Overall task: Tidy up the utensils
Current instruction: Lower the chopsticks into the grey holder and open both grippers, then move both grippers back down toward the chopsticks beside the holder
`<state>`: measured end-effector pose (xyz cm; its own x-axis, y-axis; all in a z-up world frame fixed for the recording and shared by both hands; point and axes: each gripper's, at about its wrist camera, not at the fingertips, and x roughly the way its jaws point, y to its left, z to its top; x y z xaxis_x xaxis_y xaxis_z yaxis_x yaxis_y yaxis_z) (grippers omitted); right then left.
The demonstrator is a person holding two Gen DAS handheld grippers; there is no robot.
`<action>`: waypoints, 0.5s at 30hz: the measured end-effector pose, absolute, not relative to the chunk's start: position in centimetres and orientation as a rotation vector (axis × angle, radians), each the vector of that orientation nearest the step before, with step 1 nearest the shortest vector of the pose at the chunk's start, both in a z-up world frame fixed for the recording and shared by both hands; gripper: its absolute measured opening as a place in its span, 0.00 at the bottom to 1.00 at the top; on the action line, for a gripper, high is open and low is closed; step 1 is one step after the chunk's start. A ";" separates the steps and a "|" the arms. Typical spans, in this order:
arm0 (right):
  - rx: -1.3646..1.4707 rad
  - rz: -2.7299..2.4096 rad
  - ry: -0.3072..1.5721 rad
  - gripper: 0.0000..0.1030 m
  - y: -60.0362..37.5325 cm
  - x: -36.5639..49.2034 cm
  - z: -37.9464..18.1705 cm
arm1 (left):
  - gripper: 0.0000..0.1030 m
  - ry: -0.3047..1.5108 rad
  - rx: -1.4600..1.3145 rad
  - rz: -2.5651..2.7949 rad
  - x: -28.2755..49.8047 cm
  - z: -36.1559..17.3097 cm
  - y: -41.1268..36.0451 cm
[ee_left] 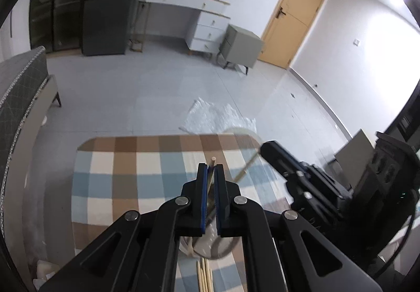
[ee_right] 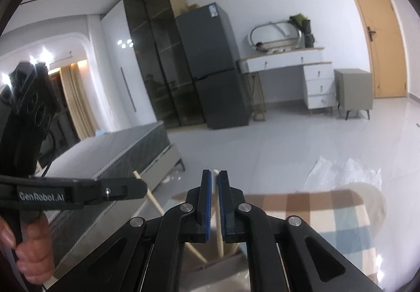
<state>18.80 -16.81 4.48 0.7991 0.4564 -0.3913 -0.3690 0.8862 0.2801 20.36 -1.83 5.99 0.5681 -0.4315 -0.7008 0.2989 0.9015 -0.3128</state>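
My left gripper point(ee_left: 210, 166) is shut on a wooden chopstick point(ee_left: 213, 160) whose tip pokes up past the pads, above the checkered tablecloth point(ee_left: 126, 181). My right gripper point(ee_right: 215, 172) is shut on another pale wooden chopstick point(ee_right: 218, 234) that runs down between the pads. The right gripper also shows at the right of the left wrist view point(ee_left: 273, 153), with its chopstick point(ee_left: 245, 170) slanting down from it. The left gripper appears at the left of the right wrist view point(ee_right: 131, 189), its chopstick point(ee_right: 157, 205) slanting below it. Several more chopsticks point(ee_left: 204, 276) lie on the cloth below.
A clear container rim point(ee_left: 210, 247) sits under the left gripper. A white round item point(ee_right: 372, 202) and crumpled plastic wrap point(ee_left: 215, 118) lie past the table's far edge. A bed point(ee_right: 118, 153), fridge point(ee_right: 215, 66), white desk point(ee_right: 302, 66) and door point(ee_right: 378, 29) stand around the room.
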 end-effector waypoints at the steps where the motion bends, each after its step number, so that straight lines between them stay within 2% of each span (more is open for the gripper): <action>1: 0.198 0.453 0.485 0.06 -16.8 18.5 4.3 | 0.02 0.857 -0.148 -0.420 19.9 6.4 -1.9; 2: 0.200 0.455 0.496 0.07 -17.0 18.4 4.1 | 0.11 0.853 -0.135 -0.406 19.7 6.6 -1.9; 3: 0.200 0.454 0.508 0.09 -17.1 18.0 4.0 | 0.28 0.852 -0.136 -0.403 19.4 6.9 -1.8; 5: 0.204 0.441 0.514 0.18 -17.4 17.3 3.9 | 0.47 0.835 -0.163 -0.395 18.9 7.3 -1.2; 8: 0.226 0.429 0.518 0.26 -18.4 15.8 4.1 | 0.51 0.809 -0.167 -0.349 17.8 7.9 -0.3; 11: 0.241 0.396 0.508 0.45 -19.4 14.1 4.7 | 0.58 0.811 -0.171 -0.311 16.7 8.0 0.3; 15: 0.262 0.367 0.483 0.52 -20.3 11.7 5.8 | 0.61 0.785 -0.150 -0.267 14.9 8.5 0.4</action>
